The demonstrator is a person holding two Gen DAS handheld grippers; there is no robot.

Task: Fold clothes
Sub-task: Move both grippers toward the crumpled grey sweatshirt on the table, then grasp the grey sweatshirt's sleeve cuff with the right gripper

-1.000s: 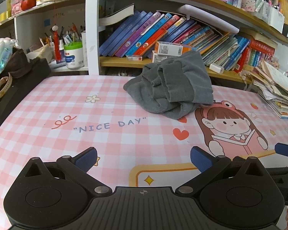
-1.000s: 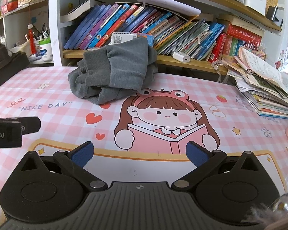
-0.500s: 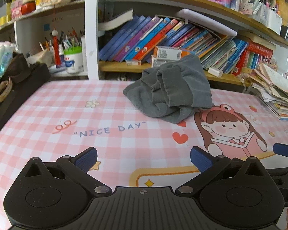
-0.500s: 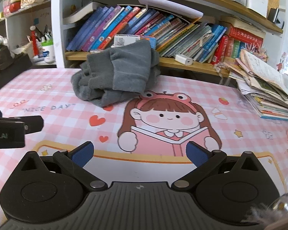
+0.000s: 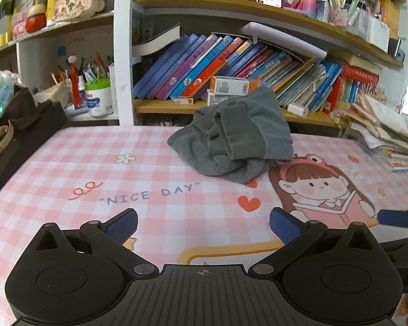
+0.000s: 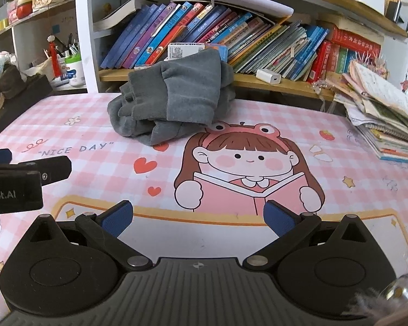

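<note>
2 grippers up, both empty, over the pink-and-white checked tablecloth (image 5: 68, 168) with the "NICE DAY" print (image 5: 152, 193) and cartoon girl reading a book (image 6: 247, 168).

Left to right:
- Far left edge: dark bag with a beige strap (image 5: 2, 141), partly cut off.
- White cup full of pens and pencils with a green rim (image 5: 98, 97), on the lower shelf behind the table's back-left corner.
- Left gripper (image 5: 202, 224): jaws wide apart, blue pads (image 5: 122, 222) clear of everything, above the cloth near the front edge, near the "NICE DAY" text.
- Crumpled grey knit garment with ribbed cuffs (image 5: 236, 141): bunched in a heap at the back middle of the table, just in front of the wooden bookshelf with slanted rows of colourful books (image 5: 231, 62). Unfolded. Its front edge touches the cartoon girl's frog hat in the right wrist view (image 6: 176, 103). Well apart from both grippers.
- Right gripper (image 6: 198, 217): jaws wide apart, blue pads (image 6: 280, 220) over the bottom of the cartoon print. Its left tip shows at the right edge of the left wrist view (image 5: 394, 218).
- Small white charger block (image 6: 268, 76) on the shelf, right of the garment.
- Messy stack of open notebooks and papers (image 6: 386, 119) at the table's right edge.
</note>
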